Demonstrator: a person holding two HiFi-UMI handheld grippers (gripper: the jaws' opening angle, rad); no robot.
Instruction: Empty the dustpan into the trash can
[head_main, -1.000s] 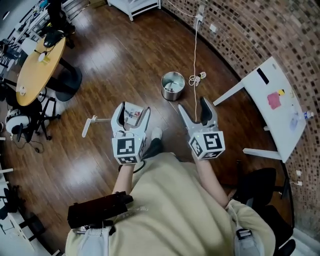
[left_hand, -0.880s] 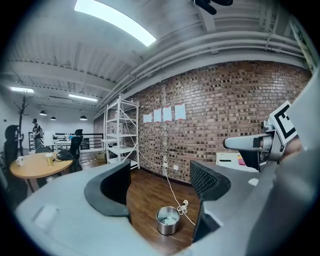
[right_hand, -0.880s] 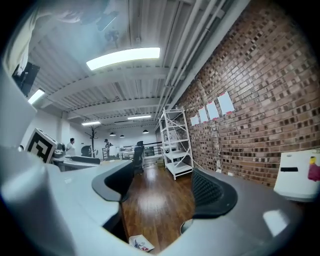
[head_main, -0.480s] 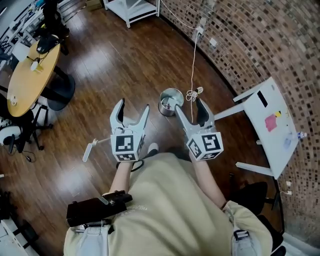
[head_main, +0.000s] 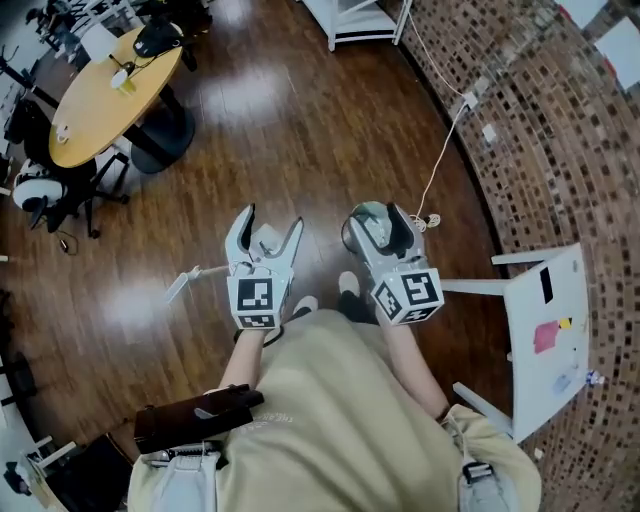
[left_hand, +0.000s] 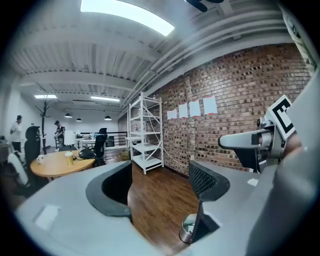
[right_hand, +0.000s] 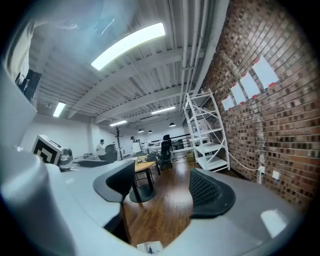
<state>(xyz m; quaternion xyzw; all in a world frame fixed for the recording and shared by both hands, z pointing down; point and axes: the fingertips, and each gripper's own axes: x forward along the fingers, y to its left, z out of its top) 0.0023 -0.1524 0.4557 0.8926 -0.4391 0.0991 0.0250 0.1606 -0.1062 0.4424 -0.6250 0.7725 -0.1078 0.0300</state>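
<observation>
A white dustpan (head_main: 267, 240) with paper scraps lies on the wood floor; its handle (head_main: 186, 281) points left. In the head view my left gripper (head_main: 272, 222) hangs over the pan, open and empty. The small metal trash can (head_main: 366, 226) stands just right of it, partly hidden by my right gripper (head_main: 375, 220). That gripper's jaws have just been closing but stand open with nothing between them. The left gripper view shows the can (left_hand: 188, 228) low beside the right jaw. A corner of the dustpan (right_hand: 148, 248) shows at the bottom of the right gripper view.
A curved brick wall (head_main: 560, 120) runs along the right, with a white cable (head_main: 440, 170) trailing down to the can. A white stand (head_main: 545, 320) sits at the right. A round wooden table (head_main: 110, 95) and chairs stand at the far left, a white shelf (head_main: 360, 20) at the back.
Both grippers have come forward toward the floor objects. The right gripper now covers part of the trash can, and its jaws stand narrower. The left gripper has stayed over the dustpan.
</observation>
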